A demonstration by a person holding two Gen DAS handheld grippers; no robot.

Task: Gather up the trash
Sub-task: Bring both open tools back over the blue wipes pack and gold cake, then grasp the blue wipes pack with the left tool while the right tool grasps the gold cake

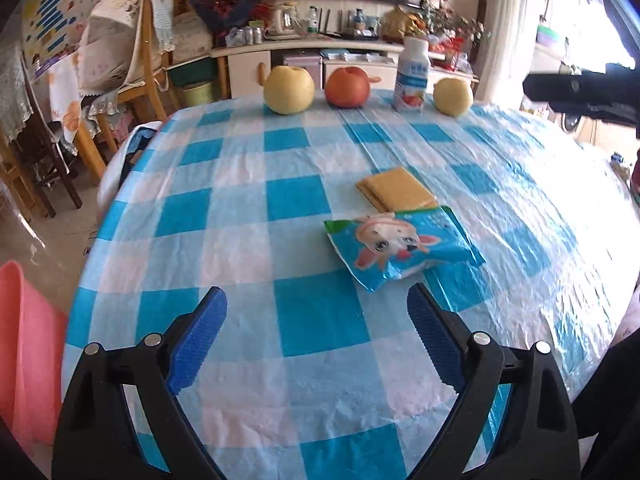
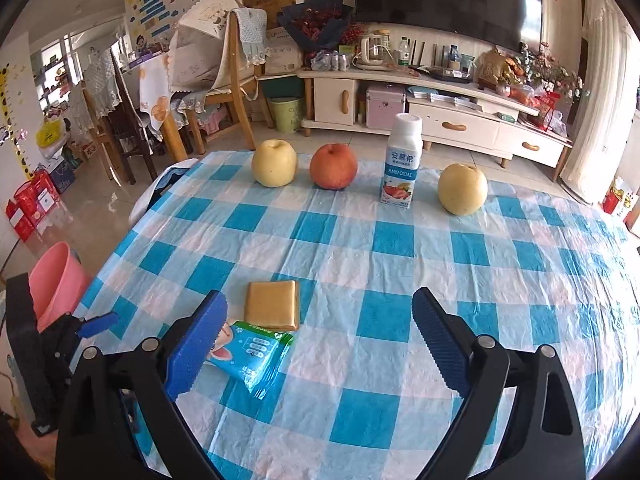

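Note:
A blue snack wrapper (image 1: 400,246) (image 2: 250,356) with a cartoon animal lies flat on the checked tablecloth. Just beyond it lies a yellow flat packet (image 1: 396,188) (image 2: 273,305). My left gripper (image 1: 318,312) is open above the cloth, with the wrapper ahead and slightly right of its right finger. My right gripper (image 2: 320,316) is open too; its left finger covers part of the wrapper. The left gripper (image 2: 94,326) also shows at the left edge of the right wrist view. A pink bin (image 1: 28,344) (image 2: 56,280) stands on the floor left of the table.
Along the table's far edge stand a yellow apple (image 2: 274,162), a red apple (image 2: 333,166), a yogurt bottle (image 2: 402,160) and another yellow apple (image 2: 462,189). Chairs (image 2: 216,80) and a TV cabinet (image 2: 420,112) stand beyond the table (image 2: 400,280).

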